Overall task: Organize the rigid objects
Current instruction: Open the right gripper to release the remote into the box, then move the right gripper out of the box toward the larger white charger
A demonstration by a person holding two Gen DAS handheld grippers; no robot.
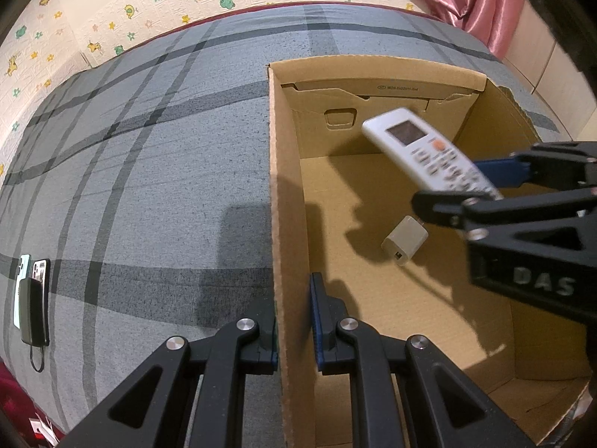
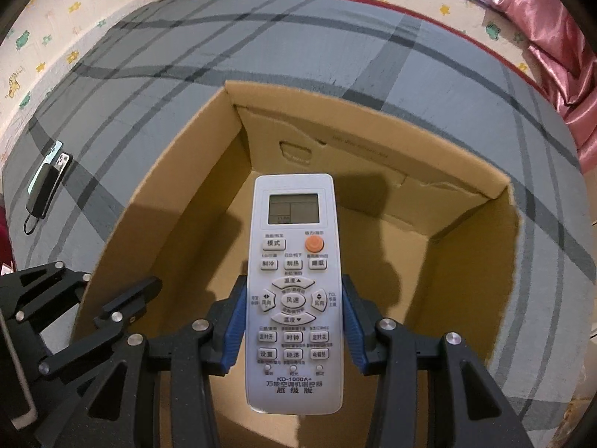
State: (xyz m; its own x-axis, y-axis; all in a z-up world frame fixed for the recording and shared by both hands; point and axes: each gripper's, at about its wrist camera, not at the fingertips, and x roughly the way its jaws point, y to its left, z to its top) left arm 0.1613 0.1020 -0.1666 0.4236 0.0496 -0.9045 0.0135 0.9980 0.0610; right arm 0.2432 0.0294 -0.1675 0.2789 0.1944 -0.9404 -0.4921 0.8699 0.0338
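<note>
An open cardboard box point(image 1: 287, 194) point(image 2: 179, 201) sits on a grey plaid bed. My left gripper point(image 1: 294, 321) is shut on the box's left wall, one finger inside and one outside. My right gripper point(image 2: 294, 321) point(image 1: 481, 183) is shut on a white air-conditioner remote point(image 2: 294, 287) point(image 1: 421, 145) and holds it above the inside of the box. A small white charger plug point(image 1: 405, 240) lies on the box floor below the remote.
Two phones and a black power bank with a cord point(image 1: 31, 298) point(image 2: 46, 179) lie on the bed point(image 1: 149, 149) at the far left. A wall with animal stickers runs behind the bed. A pink curtain point(image 1: 481, 0) hangs at the back right.
</note>
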